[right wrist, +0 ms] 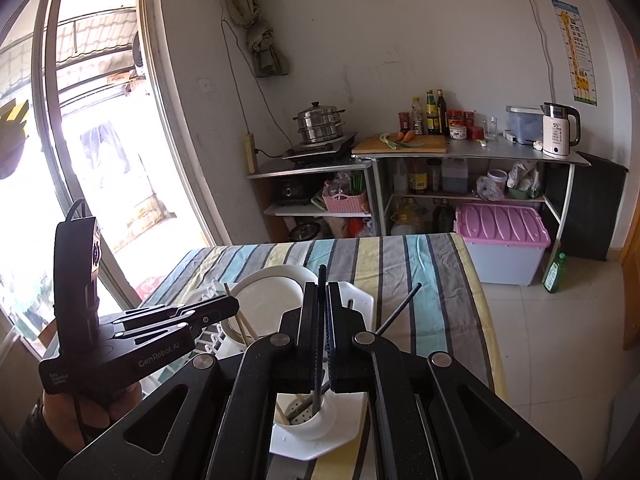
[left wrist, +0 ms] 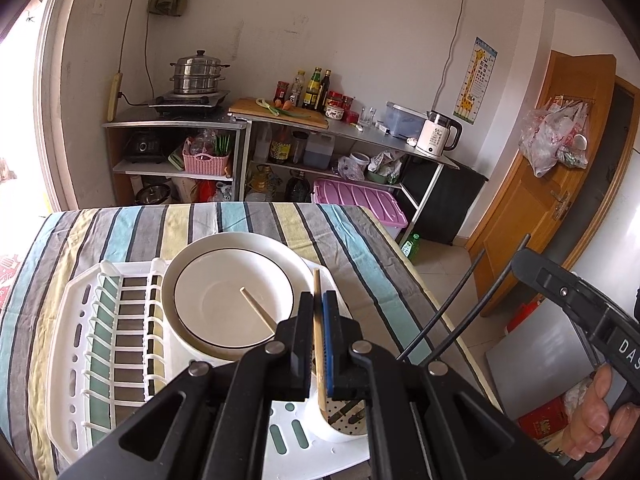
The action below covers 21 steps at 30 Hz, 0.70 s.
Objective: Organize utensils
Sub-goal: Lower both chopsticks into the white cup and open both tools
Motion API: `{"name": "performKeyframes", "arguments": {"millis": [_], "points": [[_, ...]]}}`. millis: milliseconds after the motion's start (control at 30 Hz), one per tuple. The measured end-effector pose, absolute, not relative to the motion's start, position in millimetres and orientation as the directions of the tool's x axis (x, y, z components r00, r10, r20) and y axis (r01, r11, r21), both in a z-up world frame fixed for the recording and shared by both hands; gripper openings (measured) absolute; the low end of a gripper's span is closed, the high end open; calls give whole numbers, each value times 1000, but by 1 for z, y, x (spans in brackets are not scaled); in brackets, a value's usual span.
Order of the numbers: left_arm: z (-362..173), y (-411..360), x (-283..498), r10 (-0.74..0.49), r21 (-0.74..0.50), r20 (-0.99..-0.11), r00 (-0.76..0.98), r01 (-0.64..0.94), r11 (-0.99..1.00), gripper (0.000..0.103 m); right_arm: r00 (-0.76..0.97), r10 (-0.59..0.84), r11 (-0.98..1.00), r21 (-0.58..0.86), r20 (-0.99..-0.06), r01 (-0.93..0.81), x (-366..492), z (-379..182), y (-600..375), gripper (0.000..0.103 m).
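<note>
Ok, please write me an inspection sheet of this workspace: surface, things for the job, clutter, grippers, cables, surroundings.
Surface: table under a striped cloth; white dish rack on it.
Job's things: wooden chopstick held with its lower end in the white utensil cup; a second wooden chopstick lies across the plates; black chopstick held with its lower end in the cup, another black one leaning out of it.
Clutter: nothing seen on the cloth beyond the rack.
Grippers: left gripper shut on the wooden chopstick; right gripper shut on the black chopstick.
Cables: nothing seen on the table.
Surroundings: steamer pot, kettle, pink-lidded box, wooden door.
</note>
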<state>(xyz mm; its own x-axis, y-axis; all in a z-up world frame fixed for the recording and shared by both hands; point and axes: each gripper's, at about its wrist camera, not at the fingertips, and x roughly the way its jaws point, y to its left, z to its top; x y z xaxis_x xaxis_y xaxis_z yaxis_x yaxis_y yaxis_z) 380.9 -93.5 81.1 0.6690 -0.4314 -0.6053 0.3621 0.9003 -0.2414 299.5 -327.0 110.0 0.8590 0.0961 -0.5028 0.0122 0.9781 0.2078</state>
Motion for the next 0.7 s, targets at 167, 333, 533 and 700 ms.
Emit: {"name": "performKeyframes", "arguments": {"millis": [167, 333, 533, 700], "points": [[84, -91, 376, -423, -230, -597, 682, 360, 904, 5, 847, 104, 977, 212, -522, 10, 301, 109, -327, 6], [89, -84, 366, -415, -214, -583, 698, 361, 908, 7, 850, 102, 979, 203, -517, 6, 292, 109, -324, 15], [95, -73, 342, -402, -183, -561, 723, 366, 913, 11, 857, 101, 979, 202, -505, 4, 271, 111, -320, 15], [97, -60, 308, -391, -155, -540, 745, 369, 917, 11, 869, 98, 983, 181, -485, -10, 238, 112, -309, 15]]}}
